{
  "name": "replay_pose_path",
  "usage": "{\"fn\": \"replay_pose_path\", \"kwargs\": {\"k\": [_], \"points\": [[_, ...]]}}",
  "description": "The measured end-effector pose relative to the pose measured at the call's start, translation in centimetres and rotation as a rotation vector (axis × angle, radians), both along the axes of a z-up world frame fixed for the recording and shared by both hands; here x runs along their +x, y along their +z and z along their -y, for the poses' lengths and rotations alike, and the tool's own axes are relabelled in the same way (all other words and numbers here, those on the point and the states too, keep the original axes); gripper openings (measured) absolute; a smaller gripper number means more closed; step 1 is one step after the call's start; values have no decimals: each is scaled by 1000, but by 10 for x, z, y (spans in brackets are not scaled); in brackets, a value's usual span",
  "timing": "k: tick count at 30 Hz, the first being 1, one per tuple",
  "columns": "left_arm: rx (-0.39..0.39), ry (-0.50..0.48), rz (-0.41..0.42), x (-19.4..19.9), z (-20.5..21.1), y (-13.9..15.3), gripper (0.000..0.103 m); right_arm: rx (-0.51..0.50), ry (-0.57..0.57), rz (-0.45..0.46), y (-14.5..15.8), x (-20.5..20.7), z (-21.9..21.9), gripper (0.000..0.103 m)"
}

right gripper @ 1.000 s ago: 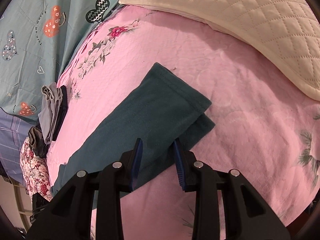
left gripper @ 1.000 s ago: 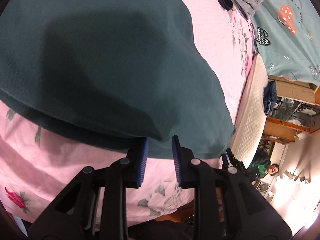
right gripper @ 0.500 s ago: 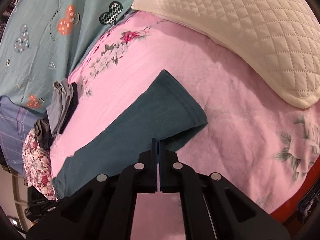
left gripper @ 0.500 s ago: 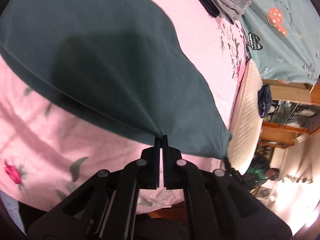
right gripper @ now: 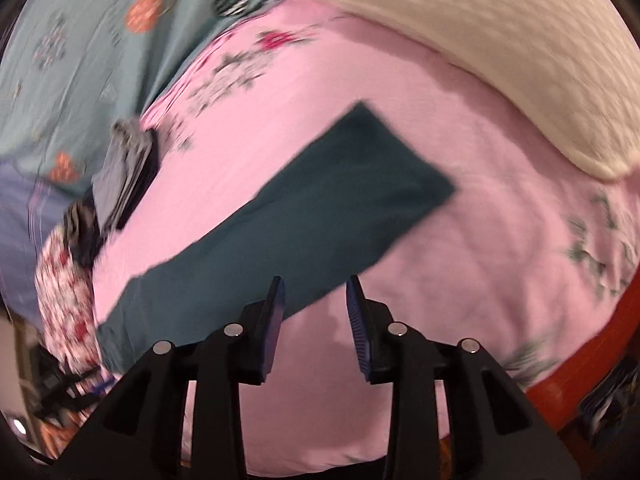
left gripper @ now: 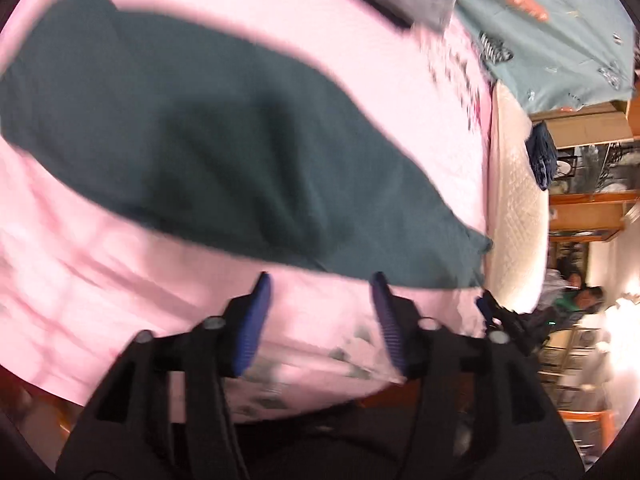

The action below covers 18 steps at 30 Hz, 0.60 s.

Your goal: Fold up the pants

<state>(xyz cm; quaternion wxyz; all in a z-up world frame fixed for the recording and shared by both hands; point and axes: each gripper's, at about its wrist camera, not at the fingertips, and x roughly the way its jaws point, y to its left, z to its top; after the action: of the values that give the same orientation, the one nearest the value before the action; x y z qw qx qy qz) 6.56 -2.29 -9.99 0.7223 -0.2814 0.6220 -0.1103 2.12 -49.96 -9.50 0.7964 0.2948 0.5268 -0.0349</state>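
A: On the pink bedspread, at centre frame in the right wrist view, the dark green pants lie flat as a long band running from 8 o'clock to 1 o'clock. Both views blurred.

B: Jaws?

A: Right gripper: jaws apart, nothing between them, tips just at the near edge of the pants. Left gripper: jaws wide apart, empty, just short of the pants edge.

B: Surroundings?

A: Cream quilted pillow at 1 o'clock, well apart from the pants. Stack of folded clothes at 9 o'clock. Teal patterned sheet at 10 o'clock. Left view: a person at 4 o'clock, beyond the bed.
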Motion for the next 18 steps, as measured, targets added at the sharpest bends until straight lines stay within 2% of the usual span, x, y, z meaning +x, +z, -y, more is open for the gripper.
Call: {"fn": "replay_pose_path", "kwargs": {"k": [2,4,7,8,9,11,13,16,18], "points": [[132,17,84,4,-37,22,72,-18,81,13,3,12,-31,35],[304,19,155,13,-80,38,74,-14,149,24,5,25,-64,35],[521,-24,246,28,-124,43,86,-12,206,38,9,38,-104,35],[579,-43,257,35,-139,38,86,-19,220,44,11,41,-117,35],[601,-51,256,41,-148,33,86,-33,238,49,13,44,-132,35],[594,-63,235,56,-172,15,86,-73,263,58,19,46,-160,39],[529,-95,221,67,-184,-3,86,-100,269,51,20,48,-182,40],[491,-194,239,76,-186,-21,86,-112,269,27,20,46,-208,40],[475,-235,239,78,-187,-33,85,-136,242,46,23,42,-213,39]]}}
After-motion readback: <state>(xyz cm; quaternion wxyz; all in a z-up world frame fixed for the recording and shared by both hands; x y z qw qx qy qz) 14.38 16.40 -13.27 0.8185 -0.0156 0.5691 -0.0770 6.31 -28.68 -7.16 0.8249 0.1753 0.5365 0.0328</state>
